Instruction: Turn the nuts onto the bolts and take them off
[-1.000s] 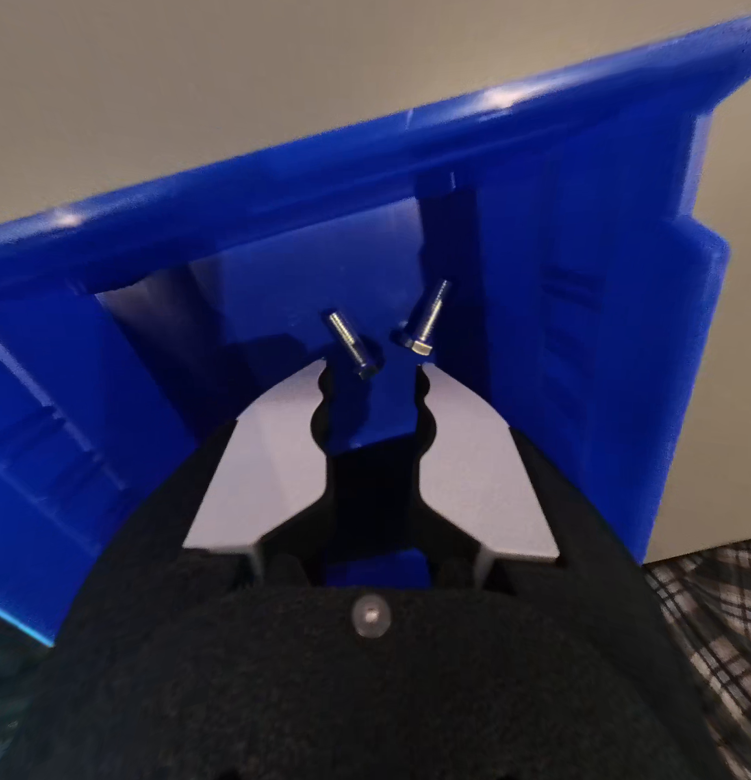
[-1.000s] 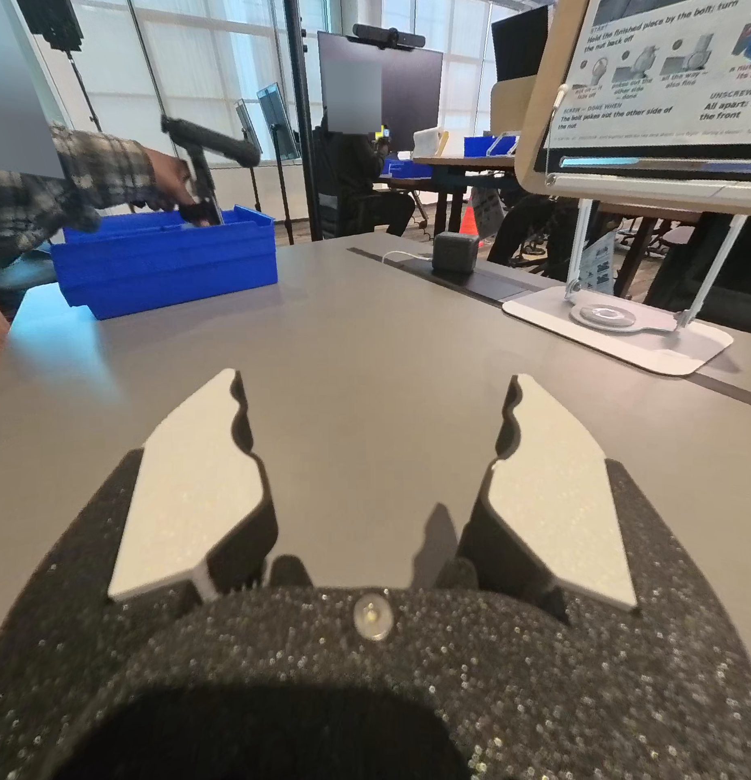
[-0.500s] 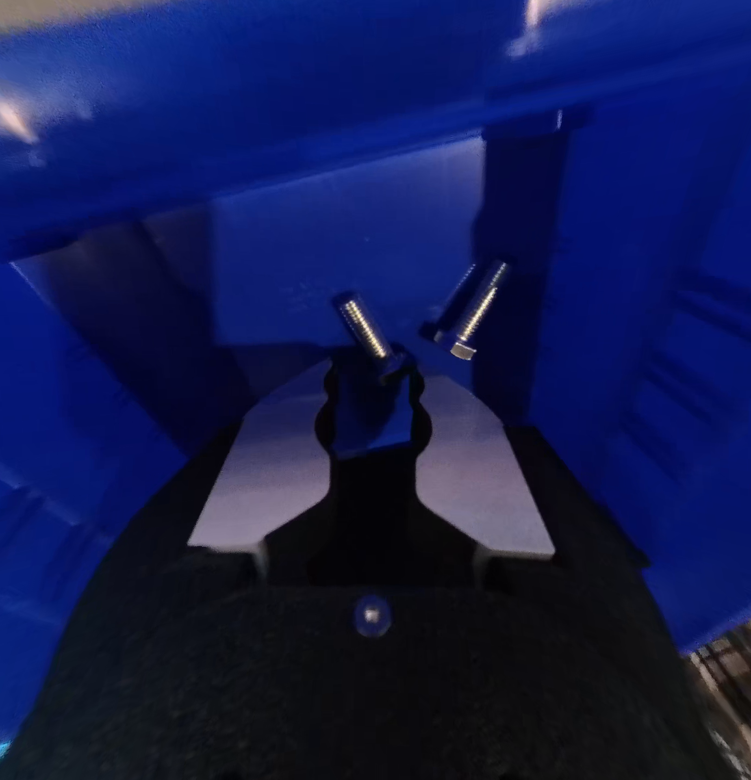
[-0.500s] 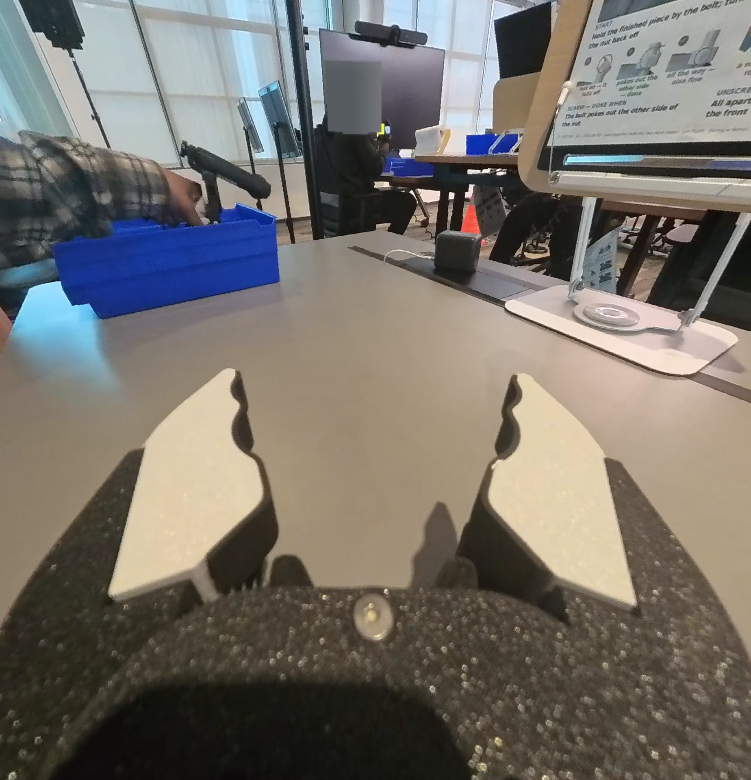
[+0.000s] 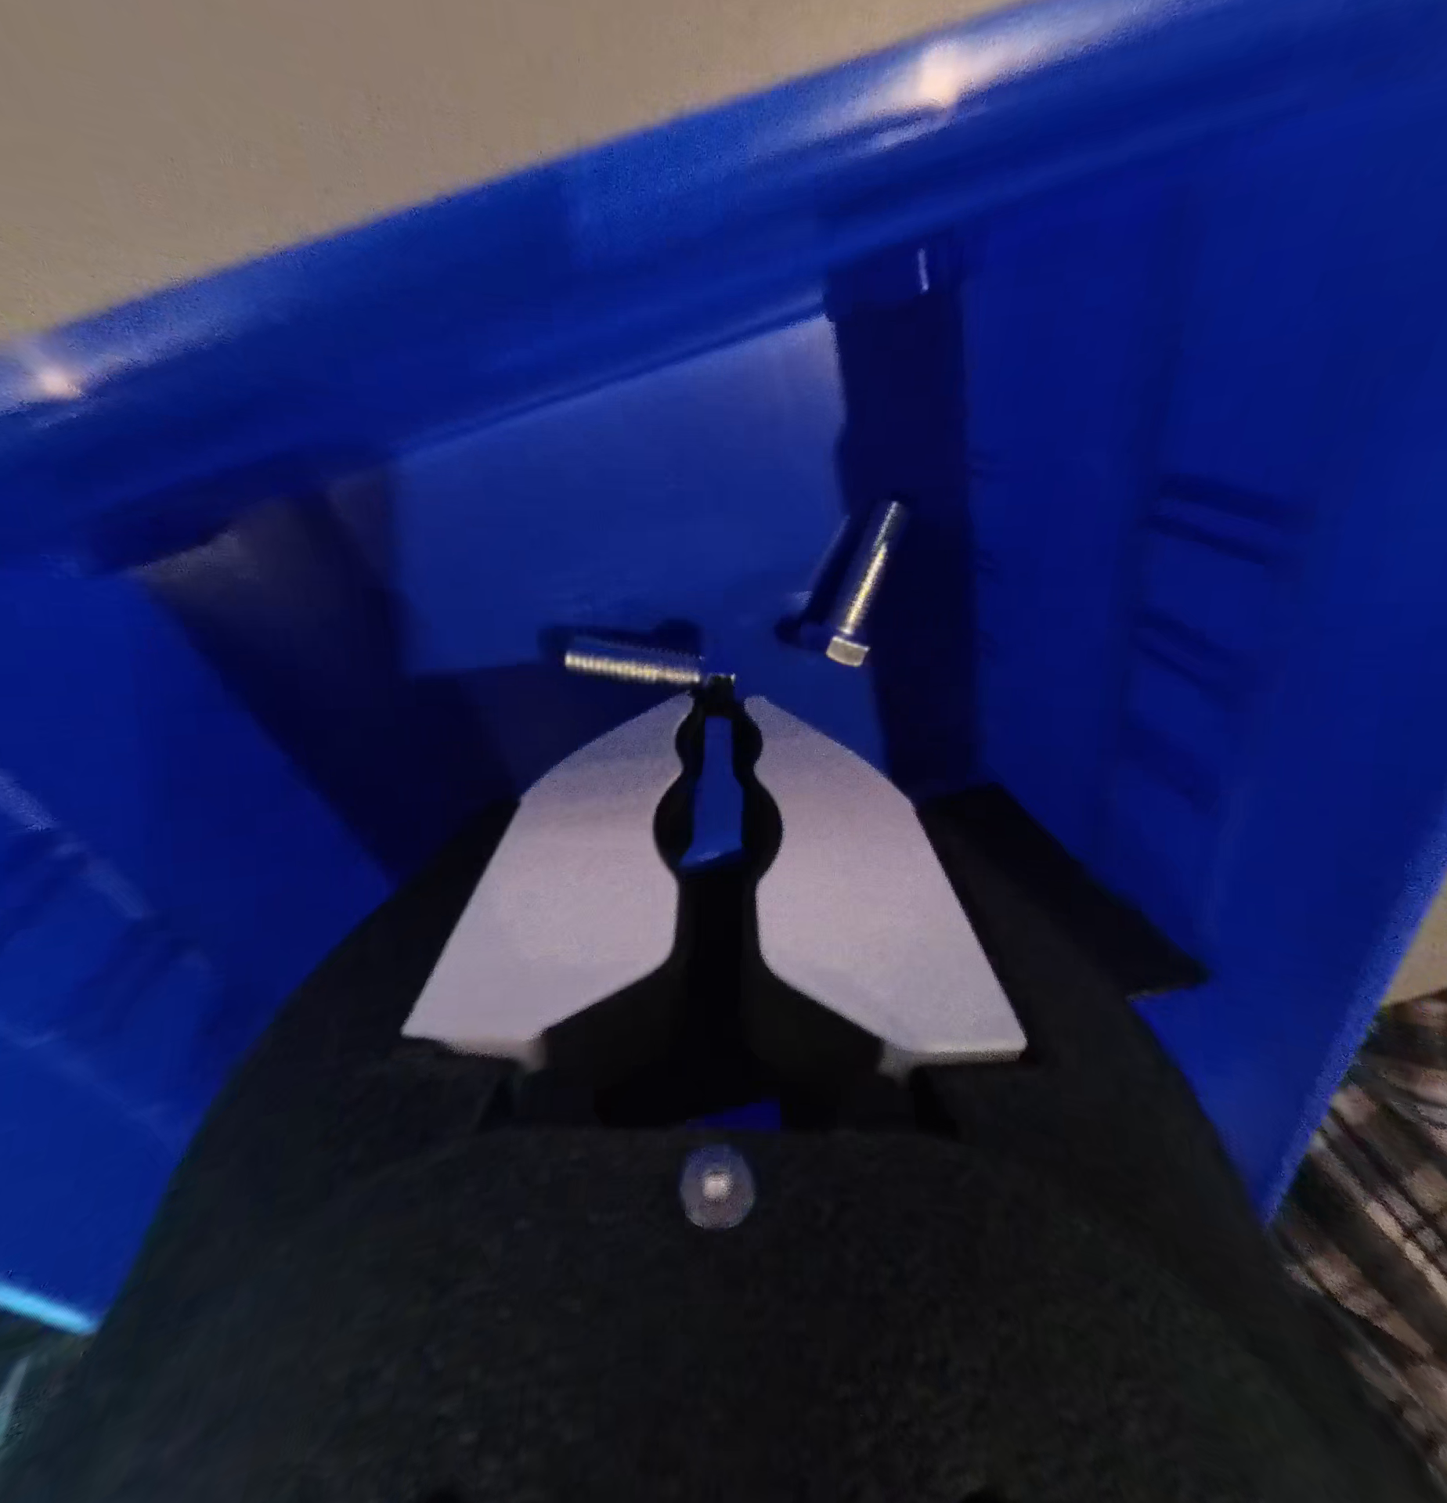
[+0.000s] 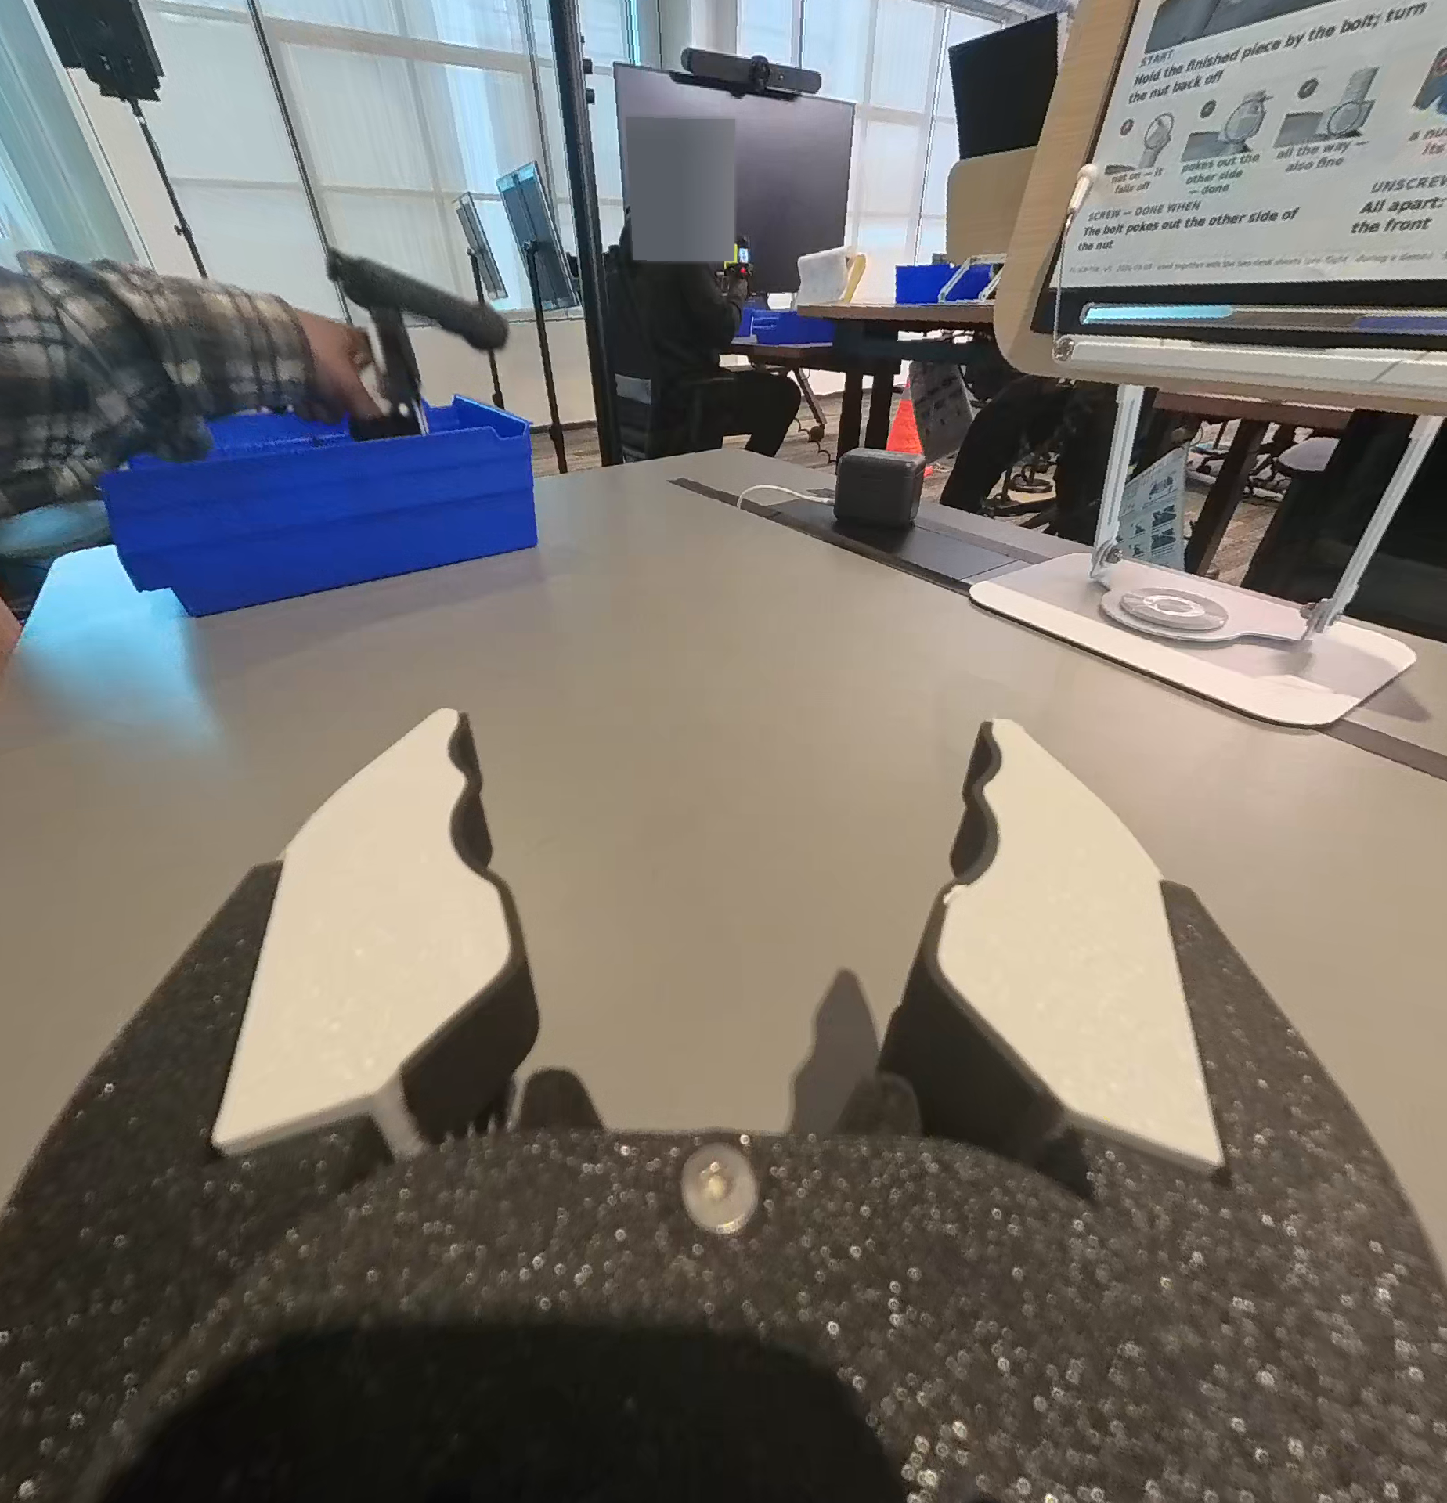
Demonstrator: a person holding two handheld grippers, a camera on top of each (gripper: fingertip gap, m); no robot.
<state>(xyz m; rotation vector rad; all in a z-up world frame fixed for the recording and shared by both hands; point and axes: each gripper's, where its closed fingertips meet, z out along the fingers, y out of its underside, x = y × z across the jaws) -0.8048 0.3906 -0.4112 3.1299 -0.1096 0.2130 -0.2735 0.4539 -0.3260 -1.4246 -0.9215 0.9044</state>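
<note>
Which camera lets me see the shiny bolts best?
The left wrist view. It looks right into the blue bin, where one bolt sits at the tips of the left gripper and another bolt lies nearby. The right wrist view shows only the bin's outside, no bolts.
</note>
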